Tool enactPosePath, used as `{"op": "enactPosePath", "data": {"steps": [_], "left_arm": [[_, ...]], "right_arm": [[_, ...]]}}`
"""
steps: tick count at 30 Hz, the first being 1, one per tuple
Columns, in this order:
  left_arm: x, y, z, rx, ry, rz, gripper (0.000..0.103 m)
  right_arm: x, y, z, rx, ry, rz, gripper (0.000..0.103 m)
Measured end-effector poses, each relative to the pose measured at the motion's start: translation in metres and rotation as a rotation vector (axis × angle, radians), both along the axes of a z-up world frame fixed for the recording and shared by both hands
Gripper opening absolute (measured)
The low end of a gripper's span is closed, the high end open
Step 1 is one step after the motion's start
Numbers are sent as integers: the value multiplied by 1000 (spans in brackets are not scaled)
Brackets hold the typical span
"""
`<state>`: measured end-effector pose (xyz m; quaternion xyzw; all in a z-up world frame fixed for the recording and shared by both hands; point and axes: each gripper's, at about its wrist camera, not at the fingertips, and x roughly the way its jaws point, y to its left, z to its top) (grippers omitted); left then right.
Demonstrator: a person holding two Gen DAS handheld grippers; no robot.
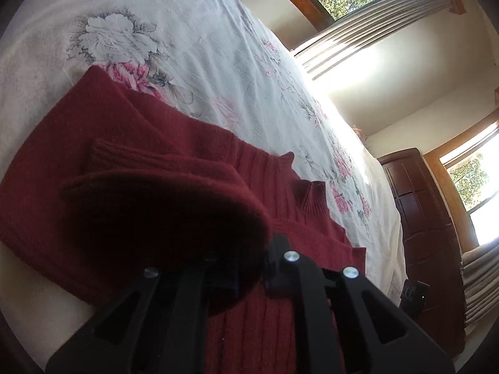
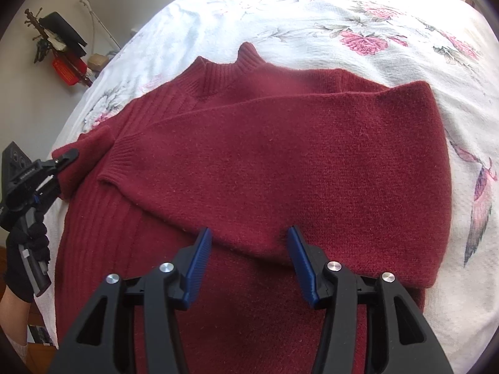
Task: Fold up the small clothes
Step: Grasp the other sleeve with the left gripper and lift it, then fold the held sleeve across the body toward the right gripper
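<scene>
On the floral bedspread point(image 2: 358, 15) your dark red sweater point(image 2: 280, 162) lies flat, collar away from you, with one sleeve point(image 2: 249, 118) folded across the chest. Your left claw point(image 2: 67, 157) is clamped on the other sleeve's cuff at the sweater's left edge, lifting it a bit. Your right claw point(image 2: 249, 261) hovers over the lower body with its blue fingers point(image 2: 196, 268) spread apart, holding nothing.

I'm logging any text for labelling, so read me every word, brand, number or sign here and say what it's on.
None can be read.
Left claw body: small white lettering, too blurred to read.
Red tag hanging on the wall: pale marks, too small to read.
Red sweater and bedspread: no text.
</scene>
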<state>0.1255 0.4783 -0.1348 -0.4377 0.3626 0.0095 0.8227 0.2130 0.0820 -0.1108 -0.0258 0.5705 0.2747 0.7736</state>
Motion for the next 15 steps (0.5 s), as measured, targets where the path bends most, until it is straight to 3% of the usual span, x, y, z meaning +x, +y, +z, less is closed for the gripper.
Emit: {"op": "enactPosePath", "data": {"steps": [5,10,13,15], "left_arm": [[-9,2,-18,-44,42,-61,13],[-52,5,8,-101,-14,-145,24],[-78,20,34,12,-66,-121,31],[-78,40,42,87,-55,-70,36]], "right_arm": [[2,4,2,0,11,-11,55],[-2,23,17,61,38,21,55],[-6,50,27,114,64,66,55],[-9,75,33,143,83,92,55]]}}
